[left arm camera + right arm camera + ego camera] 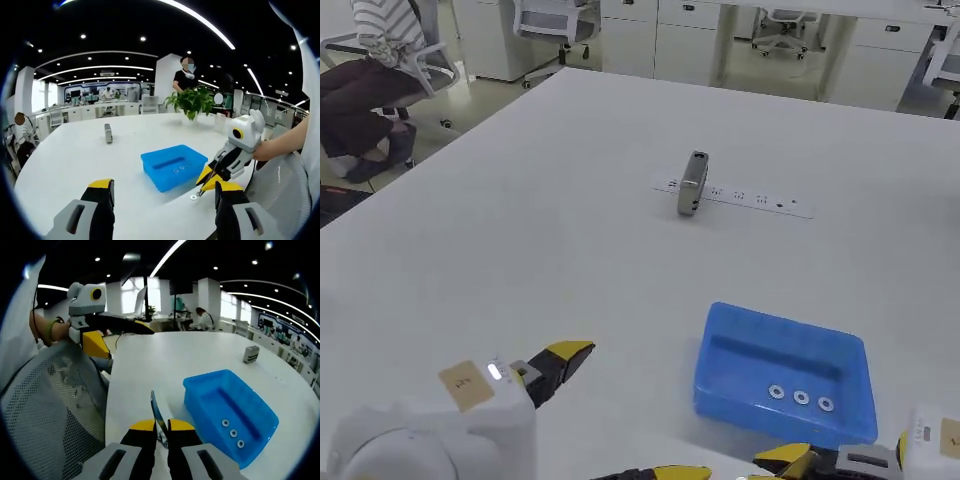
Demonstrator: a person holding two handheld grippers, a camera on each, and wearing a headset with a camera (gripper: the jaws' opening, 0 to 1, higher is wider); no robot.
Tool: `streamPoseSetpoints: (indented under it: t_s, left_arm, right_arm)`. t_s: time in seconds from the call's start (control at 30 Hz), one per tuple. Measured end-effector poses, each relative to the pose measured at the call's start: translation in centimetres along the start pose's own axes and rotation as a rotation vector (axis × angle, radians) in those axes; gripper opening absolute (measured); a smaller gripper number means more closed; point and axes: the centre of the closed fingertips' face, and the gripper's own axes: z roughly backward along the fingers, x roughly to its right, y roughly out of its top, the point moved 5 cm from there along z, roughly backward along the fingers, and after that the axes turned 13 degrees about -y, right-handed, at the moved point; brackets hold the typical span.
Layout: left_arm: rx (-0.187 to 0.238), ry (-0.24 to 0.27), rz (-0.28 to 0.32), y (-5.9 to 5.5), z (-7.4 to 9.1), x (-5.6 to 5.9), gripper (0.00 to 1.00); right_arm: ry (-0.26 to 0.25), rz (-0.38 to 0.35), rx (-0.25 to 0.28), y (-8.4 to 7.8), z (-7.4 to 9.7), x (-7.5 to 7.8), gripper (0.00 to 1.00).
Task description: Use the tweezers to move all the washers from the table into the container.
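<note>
A blue container [718,352] stands near the table's front edge, with three washers [801,398] lying in a row inside it. Another washer [193,198] lies on the table in front of the container [160,175]. My right gripper [160,426] is shut on thin metal tweezers [156,412], whose tips [200,191] hang just above that loose washer. The right gripper [790,460] sits low, by the container's near edge. My left gripper [165,187] stands open and holds nothing, left of the container [625,412].
A small grey block [692,183] stands on a flush socket strip [760,199] further back on the white table. A mesh chair back [55,405] lies close behind the table edge. People and office chairs are in the background.
</note>
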Motion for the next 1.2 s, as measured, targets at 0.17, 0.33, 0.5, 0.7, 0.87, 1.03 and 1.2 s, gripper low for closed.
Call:
streamPoseSetpoints:
  t_s: [0.17, 0.33, 0.5, 0.7, 0.87, 1.03, 1.2]
  left_arm:
    - [-0.003, 0.000, -0.004, 0.0, 0.0, 0.0, 0.84]
    - [-0.004, 0.000, -0.002, 0.0, 0.0, 0.0, 0.84]
    - [-0.006, 0.001, -0.003, 0.0, 0.0, 0.0, 0.83]
    - [-0.007, -0.002, -0.004, 0.0, 0.0, 0.1, 0.83]
    - [-0.006, -0.002, -0.005, 0.0, 0.0, 0.0, 0.83]
    - [-0.009, -0.003, -0.005, 0.0, 0.0, 0.1, 0.83]
    - [-0.008, -0.003, -0.006, 0.0, 0.0, 0.1, 0.83]
  right_arm:
    - [-0.019, 0.028, -0.002, 0.0, -0.1, 0.0, 0.04]
    - [-0.004, -0.141, 0.025, 0.0, -0.2, -0.2, 0.03]
    - [-0.025, -0.229, 0.049, 0.4, 0.6, 0.4, 0.03]
    - [-0.072, -0.351, 0.106, 1.2, 1.6, 1.8, 0.03]
    - [-0.088, -0.405, 0.161, 2.3, 2.4, 2.6, 0.03]
    - [-0.105, -0.449, 0.210, 3.5, 2.9, 3.4, 0.03]
    - [-0.105, -0.436, 0.227, 4.3, 3.2, 3.8, 0.03]
